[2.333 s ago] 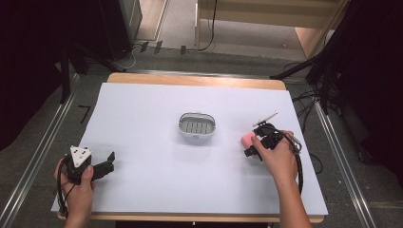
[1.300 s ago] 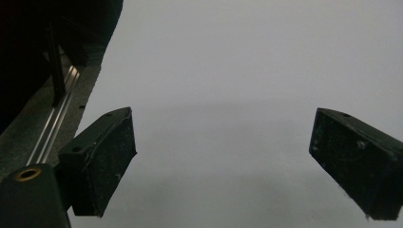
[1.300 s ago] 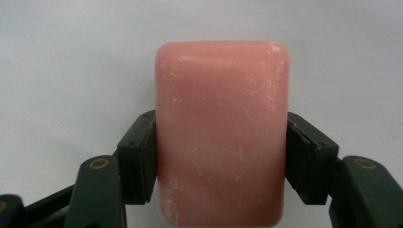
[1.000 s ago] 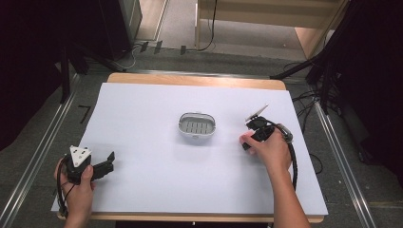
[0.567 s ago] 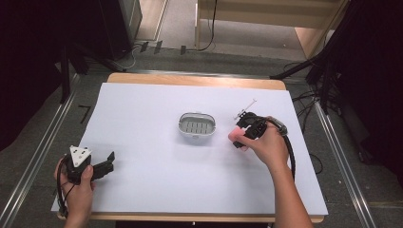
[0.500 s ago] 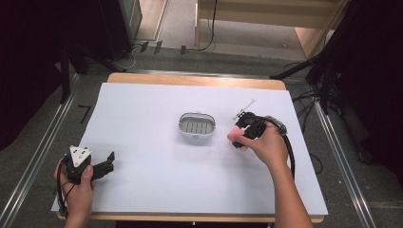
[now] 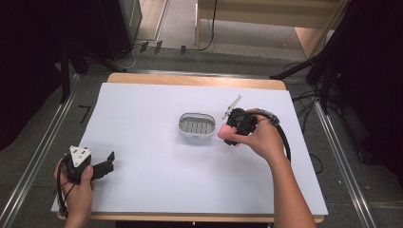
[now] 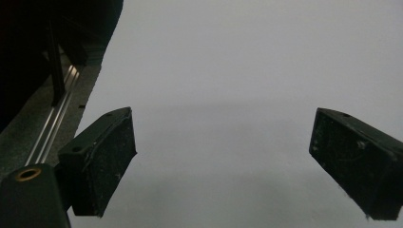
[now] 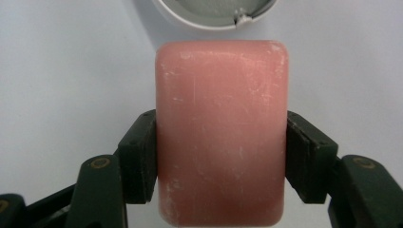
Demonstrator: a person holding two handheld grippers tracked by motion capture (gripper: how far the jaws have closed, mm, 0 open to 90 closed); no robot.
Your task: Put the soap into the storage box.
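- The left hand-held gripper (image 7: pixel 110 161) sits at the near left corner of the counter (image 7: pixel 142 109), low over the white sheet. In its own view the jaws stand wide apart with bare sheet between them, so it holds nothing. It is parked well apart from everything else, probably to keep out of the way while the other hand works.
- The soap dish (image 7: pixel 196 126), a pale oval tray with a slotted floor, stands near the middle of the counter, open side up. Nothing lies in it, so it looks ready to receive the bar.
- The pink soap bar (image 9: pixel 221 130) is clamped in the right hand-held gripper (image 7: pixel 228 133), just to the right of the dish. The jaws press on its two long sides at about mid-length, which leaves the far end free to go in first.
- In the right gripper view the dish rim (image 9: pixel 209 21) lies just beyond the bar's far end. Whether the bar is touching the sheet or is held slightly above it, I cannot tell.
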